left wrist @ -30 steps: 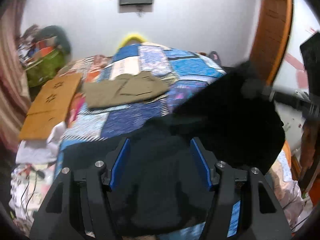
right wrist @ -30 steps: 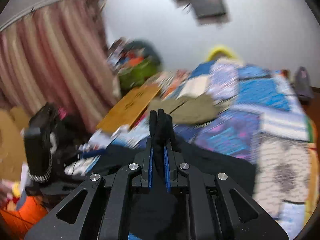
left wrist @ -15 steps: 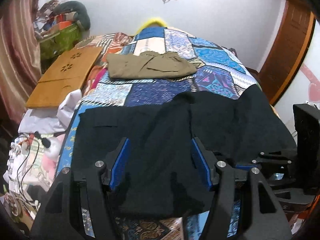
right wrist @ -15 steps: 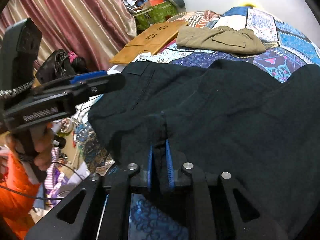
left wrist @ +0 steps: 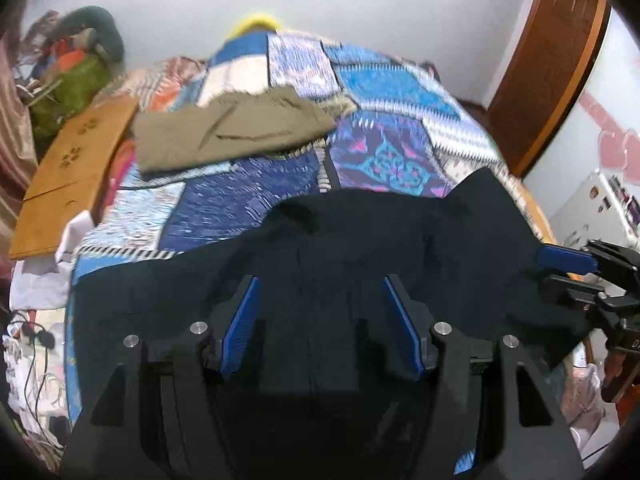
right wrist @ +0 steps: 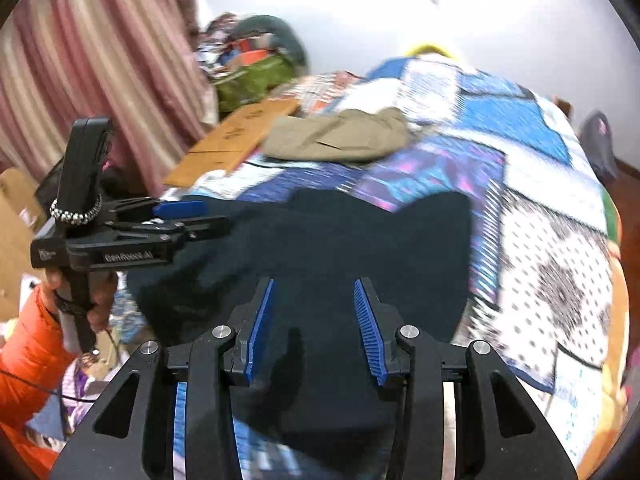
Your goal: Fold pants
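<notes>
Left gripper (left wrist: 320,320) agape, right gripper (right wrist: 314,324) jaws opening

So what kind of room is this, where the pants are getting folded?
Most likely a bedroom in a home. A bed with a patchwork quilt fills the view, striped curtains hang at the side, and a wooden door stands in the corner.

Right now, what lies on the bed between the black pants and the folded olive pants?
Only bare patchwork quilt separates the black pants from the folded olive pants; both wrist views show it.
</notes>
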### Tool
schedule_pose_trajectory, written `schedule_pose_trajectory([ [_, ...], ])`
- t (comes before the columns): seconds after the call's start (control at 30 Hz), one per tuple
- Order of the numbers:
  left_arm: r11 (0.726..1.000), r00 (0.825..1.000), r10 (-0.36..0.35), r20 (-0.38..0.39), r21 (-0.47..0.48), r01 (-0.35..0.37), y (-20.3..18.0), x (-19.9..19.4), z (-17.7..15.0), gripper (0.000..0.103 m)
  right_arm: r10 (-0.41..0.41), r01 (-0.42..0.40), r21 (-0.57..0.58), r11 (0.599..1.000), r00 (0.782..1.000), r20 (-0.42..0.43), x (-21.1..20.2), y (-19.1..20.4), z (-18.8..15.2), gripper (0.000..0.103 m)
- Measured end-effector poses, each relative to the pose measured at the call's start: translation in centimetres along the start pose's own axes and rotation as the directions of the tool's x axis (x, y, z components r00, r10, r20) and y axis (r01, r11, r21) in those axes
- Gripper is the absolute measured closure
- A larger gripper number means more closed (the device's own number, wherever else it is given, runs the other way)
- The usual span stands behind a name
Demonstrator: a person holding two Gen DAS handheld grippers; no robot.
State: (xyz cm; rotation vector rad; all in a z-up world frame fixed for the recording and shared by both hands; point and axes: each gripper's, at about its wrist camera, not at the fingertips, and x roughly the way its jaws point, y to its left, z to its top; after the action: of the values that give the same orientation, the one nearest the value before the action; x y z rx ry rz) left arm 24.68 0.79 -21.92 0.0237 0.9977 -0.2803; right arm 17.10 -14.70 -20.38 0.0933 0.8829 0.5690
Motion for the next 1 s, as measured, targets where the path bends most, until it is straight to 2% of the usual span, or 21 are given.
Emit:
schedule_pose_trajectory([
  [0.13,1.000,0.996,0.001,-0.085,0.020,0.001,-0.3,3.8,1.1,0.041,-0.045,0.046,0.035,0.998,0.999,-0.025,0.6,-2.8,-1.2,0.066],
  [0.23,1.000,0.990,-0.012,-0.144,-0.001,0.012,0.0,6.3,1.4,0.041,-0.058,0.060,0.039,0.997,0.997,-0.057,1.2,-4.2,-2.5,0.066],
  [0.37,0.999,0.985,-0.047,-0.165,-0.024,0.043,0.1,7.5,1.8,0.041,-0.038,0.040,0.041,0.998,0.998,-0.039,1.1,-4.6,-3.2,0.065],
  [0.47,0.999,0.990,-0.037,-0.135,-0.021,0.035,-0.2,7.1,2.5,0.062,-0.035,0.036,0.027,0.999,0.999,-0.038,1.1,-4.4,-3.1,0.065],
  [0.5,1.000,0.994,0.003,-0.114,-0.012,-0.004,-0.4,6.7,2.6,0.078,-0.032,0.033,0.028,0.999,0.999,-0.038,0.9,-4.5,-3.3,0.065],
  [0.53,1.000,0.995,0.028,-0.094,-0.002,-0.028,-0.6,6.3,2.7,0.081,-0.029,0.030,0.029,0.999,0.999,-0.037,1.0,-4.6,-3.3,0.065],
  [0.6,1.000,0.998,0.027,-0.063,-0.007,-0.027,-0.5,5.4,2.9,0.087,-0.025,0.026,0.032,0.999,0.999,-0.037,1.0,-4.6,-3.3,0.065],
  [0.77,0.995,0.995,0.099,0.009,0.017,-0.099,-0.3,3.5,2.9,0.088,-0.037,0.037,0.025,0.999,0.999,-0.037,1.0,-4.5,-3.5,0.065],
  [0.87,0.996,0.995,0.092,-0.039,-0.003,-0.092,0.7,4.6,3.0,0.085,-0.041,0.042,0.025,0.999,0.998,-0.036,1.0,-4.5,-3.5,0.065],
  [0.93,0.993,0.990,0.119,-0.080,-0.017,-0.120,1.2,5.4,2.8,0.081,-0.046,0.047,0.027,0.999,0.998,-0.041,1.0,-4.4,-3.5,0.065],
  [1.0,0.974,0.971,0.227,-0.067,0.008,-0.227,1.0,5.1,2.6,0.081,-0.052,0.054,0.034,0.998,0.997,-0.049,0.8,-4.4,-3.3,0.065],
])
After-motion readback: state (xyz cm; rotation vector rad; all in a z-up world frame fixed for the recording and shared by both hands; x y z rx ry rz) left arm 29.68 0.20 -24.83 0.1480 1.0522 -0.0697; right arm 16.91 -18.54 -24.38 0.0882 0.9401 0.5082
